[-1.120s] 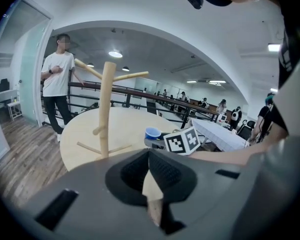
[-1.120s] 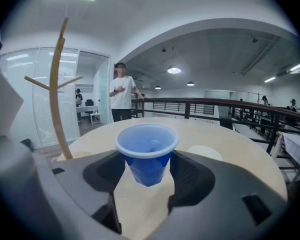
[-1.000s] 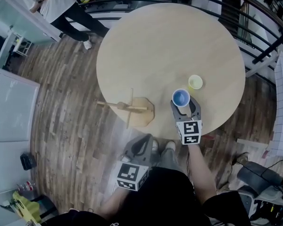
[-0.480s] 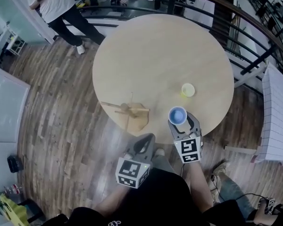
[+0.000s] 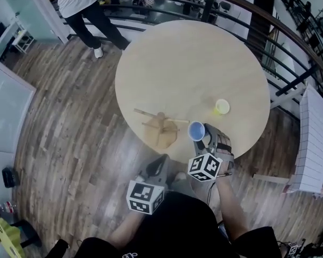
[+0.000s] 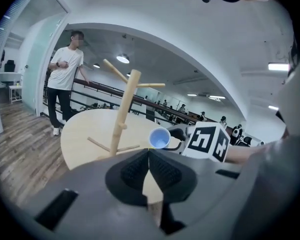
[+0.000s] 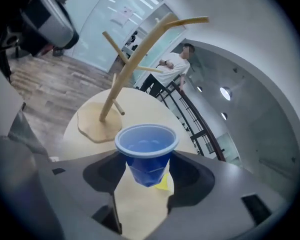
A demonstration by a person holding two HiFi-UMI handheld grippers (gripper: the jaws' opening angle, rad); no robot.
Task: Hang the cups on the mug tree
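A wooden mug tree (image 5: 161,126) stands on the near side of the round table (image 5: 194,63), with no cups on its bare pegs. My right gripper (image 5: 203,135) is shut on a blue plastic cup (image 5: 195,130), held just right of the tree with the gripper rolled onto its side. In the right gripper view the blue cup (image 7: 146,151) sits between the jaws and the mug tree (image 7: 132,64) rises ahead on the left. A yellow cup (image 5: 222,107) stands on the table further right. My left gripper (image 5: 157,166) hangs shut and empty off the table's near edge.
A person (image 5: 83,4) stands on the wood floor beyond the table at the far left. A dark railing (image 5: 247,23) curves round the table's far and right sides. A white panel (image 5: 312,138) is at the right edge.
My right gripper has rolled over with the blue cup and moved left, closer to the mug tree. The left gripper has shifted a little and stays off the table's edge.
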